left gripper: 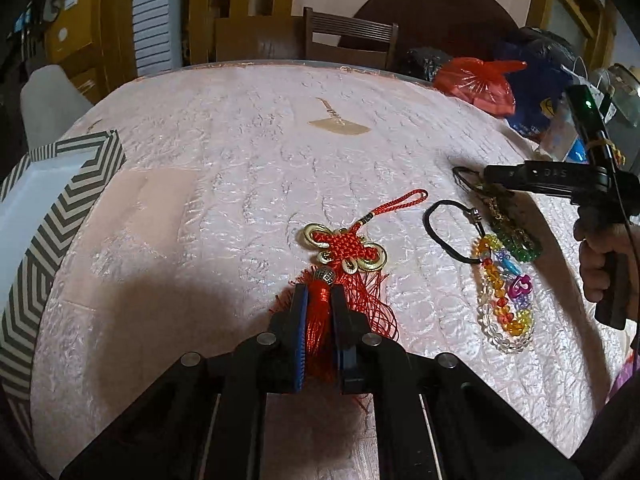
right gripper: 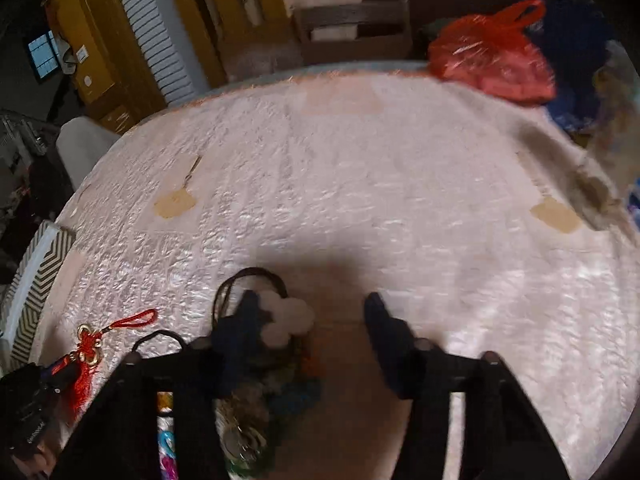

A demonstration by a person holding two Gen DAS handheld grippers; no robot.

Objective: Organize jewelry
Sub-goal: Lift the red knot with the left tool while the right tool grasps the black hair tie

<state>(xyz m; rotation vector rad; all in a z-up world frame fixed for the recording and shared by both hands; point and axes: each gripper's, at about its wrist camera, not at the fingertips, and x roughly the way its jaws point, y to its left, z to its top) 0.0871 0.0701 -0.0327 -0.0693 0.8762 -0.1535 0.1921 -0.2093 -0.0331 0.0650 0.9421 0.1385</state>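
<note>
My left gripper (left gripper: 319, 300) is shut on the red tassel of a red Chinese knot charm (left gripper: 344, 250) with gold rings, which lies on the pink table (left gripper: 240, 168). The charm also shows in the right wrist view (right gripper: 90, 346). To its right lie a black cord bracelet (left gripper: 444, 226), a multicoloured bead bracelet (left gripper: 506, 280), a clear bead bracelet (left gripper: 502, 338) and a green bead bracelet (left gripper: 518, 240). My right gripper (right gripper: 312, 304) is open just above the table, over a black cord (right gripper: 248, 280) with a white flower-shaped pendant (right gripper: 286, 320). Its left finger (right gripper: 244, 320) is beside the pendant.
A box with black and white zigzag stripes (left gripper: 48, 216) stands at the table's left edge. A red plastic bag (left gripper: 476, 82) and a dark blue bag (left gripper: 536, 76) sit at the far right. A wooden chair (left gripper: 348, 36) stands behind the table.
</note>
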